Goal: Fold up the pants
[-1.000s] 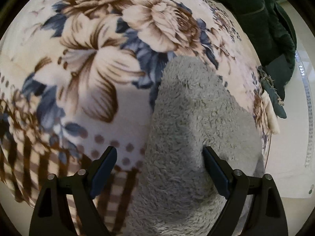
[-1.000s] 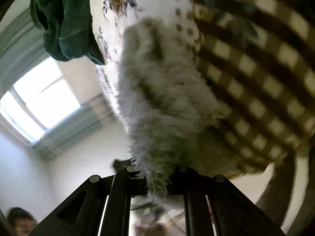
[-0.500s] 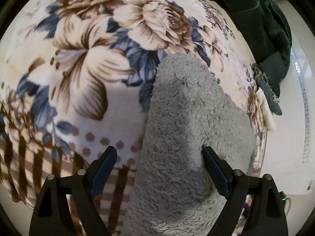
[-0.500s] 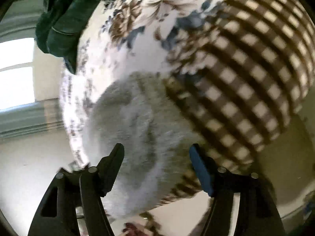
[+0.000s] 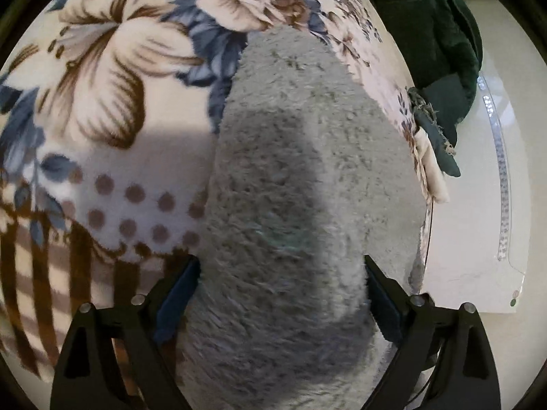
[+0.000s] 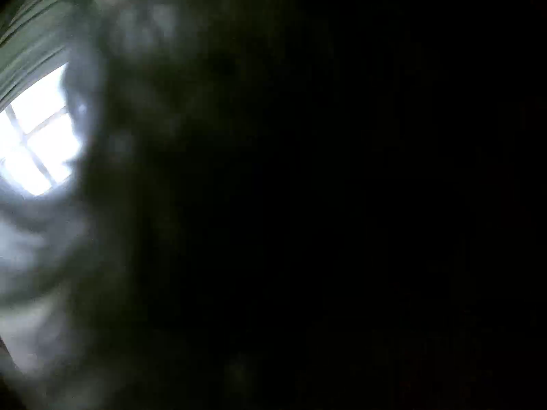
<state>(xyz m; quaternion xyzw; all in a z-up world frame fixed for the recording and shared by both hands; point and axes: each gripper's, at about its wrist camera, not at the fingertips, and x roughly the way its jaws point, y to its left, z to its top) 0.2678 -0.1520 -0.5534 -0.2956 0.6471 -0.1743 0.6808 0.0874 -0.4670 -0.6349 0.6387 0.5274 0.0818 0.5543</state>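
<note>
Fluffy grey pants (image 5: 301, 184) lie lengthwise on a floral blanket (image 5: 112, 78), reaching from the middle of the left wrist view down between my left fingers. My left gripper (image 5: 282, 294) is open, its jaws wide apart on either side of the grey fabric and low over it. The right wrist view is almost wholly dark and blurred, with something pressed close to the lens. My right gripper's fingers do not show there.
A dark green garment (image 5: 434, 34) is heaped at the blanket's far right edge. A pale floor (image 5: 478, 225) lies beyond that edge. A bright window (image 6: 37, 150) shows at the left of the right wrist view.
My left gripper has moved lower and closer over the grey pants, still open. The right wrist view has gone from showing open fingers over the pants to nearly black.
</note>
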